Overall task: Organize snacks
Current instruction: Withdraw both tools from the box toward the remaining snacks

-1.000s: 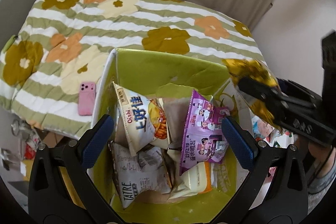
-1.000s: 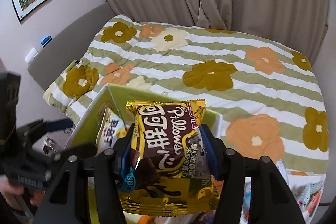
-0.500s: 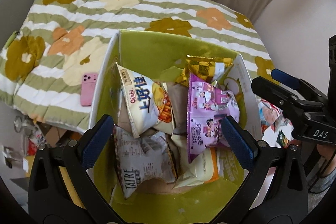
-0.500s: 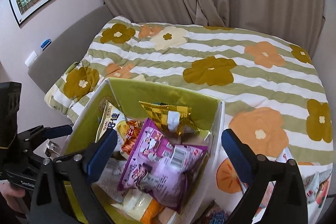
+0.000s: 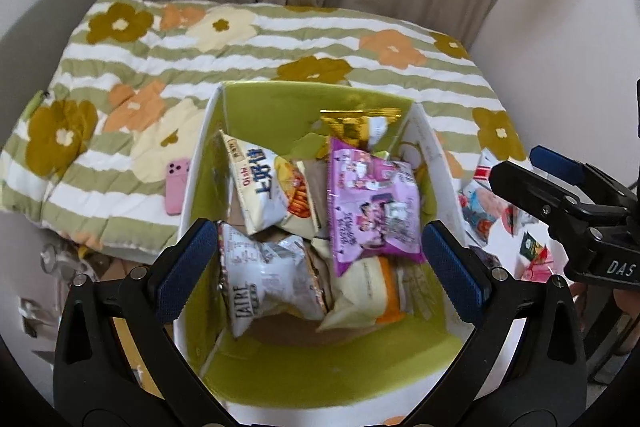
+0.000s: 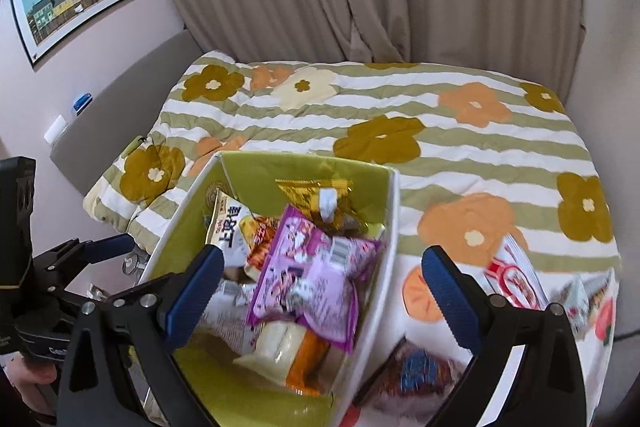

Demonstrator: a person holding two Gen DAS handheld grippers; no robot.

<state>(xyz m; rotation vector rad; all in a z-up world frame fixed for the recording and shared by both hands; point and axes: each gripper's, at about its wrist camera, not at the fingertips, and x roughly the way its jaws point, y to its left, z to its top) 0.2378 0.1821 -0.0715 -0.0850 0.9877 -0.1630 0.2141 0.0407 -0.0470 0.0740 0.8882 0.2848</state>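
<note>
Several snack packets already crowd the green-lined box (image 6: 390, 183) on the flowered bed (image 6: 460, 147): a gold foil packet (image 6: 320, 201) propped against the box's far wall, a purple packet (image 6: 316, 275) lying just in front of it, a white Oishi bag (image 5: 260, 183) to the purple packet's left, and a silver Tatre bag (image 5: 264, 275) near the box's front wall. The right gripper (image 6: 324, 291) stands spread wide with nothing between its pads; its jaws have just been opening. The left gripper (image 5: 316, 267) is likewise spread and empty above the box.

The gold packet sits high and tilted, so I judge it could slide or tip off the pile if the box is bumped. More packets lie on the bed to the right of the box (image 6: 512, 275); a gripper reaching for them could catch the box's right wall and shift it. Slippery foil may also slip from a pinch.
</note>
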